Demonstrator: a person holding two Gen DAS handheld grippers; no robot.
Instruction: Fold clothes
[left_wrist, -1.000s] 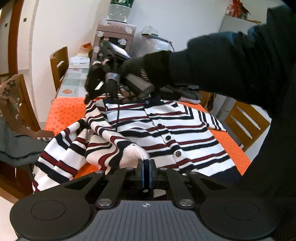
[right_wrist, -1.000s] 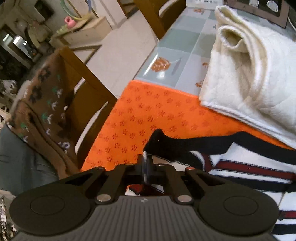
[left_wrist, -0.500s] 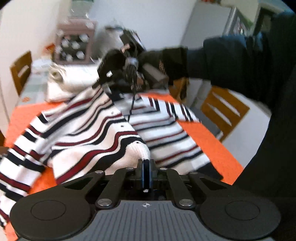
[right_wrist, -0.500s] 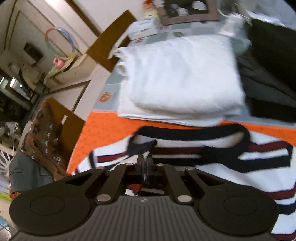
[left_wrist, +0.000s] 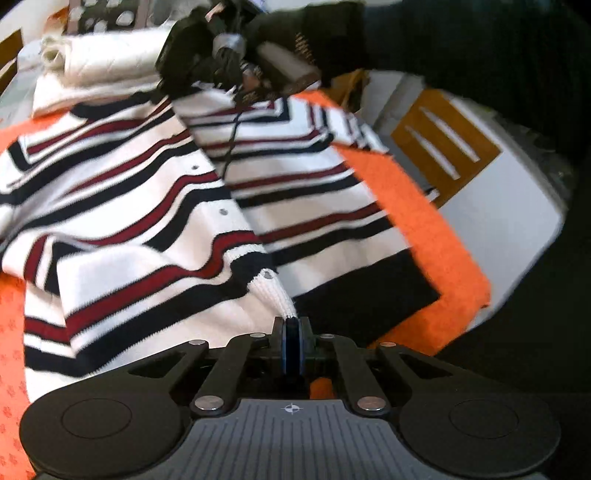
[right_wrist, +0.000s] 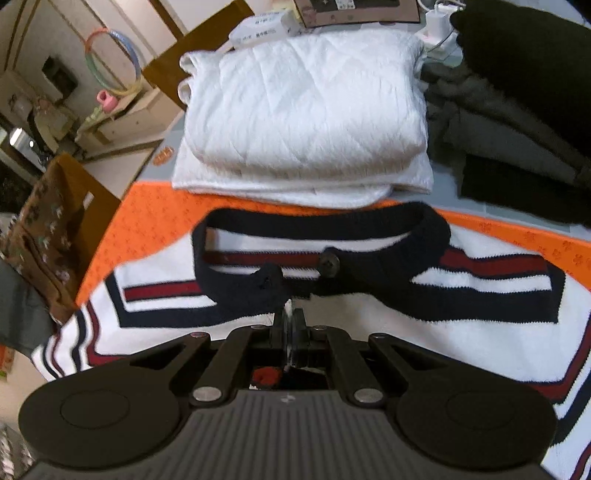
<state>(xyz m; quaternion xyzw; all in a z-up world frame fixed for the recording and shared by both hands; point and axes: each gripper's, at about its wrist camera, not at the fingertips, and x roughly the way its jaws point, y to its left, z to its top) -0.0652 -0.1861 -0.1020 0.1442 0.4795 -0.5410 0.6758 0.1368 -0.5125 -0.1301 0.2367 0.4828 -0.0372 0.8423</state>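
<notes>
I'm seeing knitted cloth on the striped cardigan (left_wrist: 155, 206), ribbed at its white hem corner and dark collar (right_wrist: 388, 236). The orange mat (left_wrist: 424, 206) under it looks like soft, nubbly fabric. Behind, the white folded quilt (right_wrist: 306, 110) is stitched, matt cloth. My left gripper (left_wrist: 291, 332) reads as matt black plastic with shiny metal rivets; the chair (left_wrist: 443, 147) is smooth wood.

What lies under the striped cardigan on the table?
An orange mat shows around the striped cardigan on several sides, so it lies beneath. The part of the mat under the cardigan is covered.
</notes>
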